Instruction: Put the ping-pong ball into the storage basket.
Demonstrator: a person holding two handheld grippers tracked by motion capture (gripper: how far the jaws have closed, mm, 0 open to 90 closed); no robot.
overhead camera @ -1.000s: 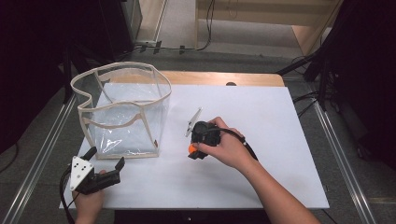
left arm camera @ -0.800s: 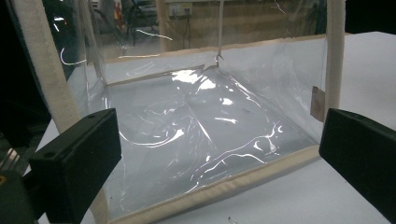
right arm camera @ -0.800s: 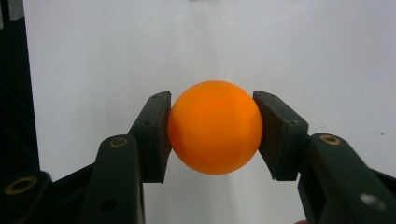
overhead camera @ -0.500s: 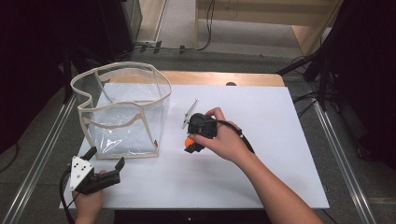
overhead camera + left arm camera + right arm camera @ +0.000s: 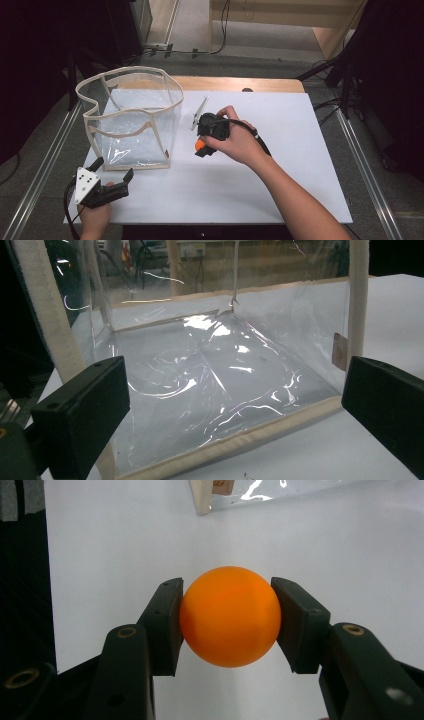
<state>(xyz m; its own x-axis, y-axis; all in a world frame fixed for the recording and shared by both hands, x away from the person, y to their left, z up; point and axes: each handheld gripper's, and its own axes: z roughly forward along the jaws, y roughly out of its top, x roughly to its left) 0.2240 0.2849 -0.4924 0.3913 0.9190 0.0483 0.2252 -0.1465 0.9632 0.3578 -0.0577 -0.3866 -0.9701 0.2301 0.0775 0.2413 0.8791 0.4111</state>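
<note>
Your right claw [image 5: 201,148] has been drifting up the counter [image 5: 280,180] toward the clear bag [image 5: 131,120] since a second ago, carrying the orange ball [image 5: 199,145] with it, while your left claw [image 5: 114,172] has been staying put just in front of the bag's near edge.

You are pinching the orange ball [image 5: 229,616] in the right claw [image 5: 227,625]: both pads are pressing on its sides, left and right, and it is hanging clear above the white counter [image 5: 115,545]. In the high view the ball is sitting just to the right of the bag's right wall, apart from it, near the bag's front corner.

Your left claw [image 5: 235,415] is standing spread wide, with nothing between its pads, and it is facing the bag's [image 5: 215,380] near wall. The bag is standing upright and open at the top, its cream trim [image 5: 230,445] resting on the counter.
</note>
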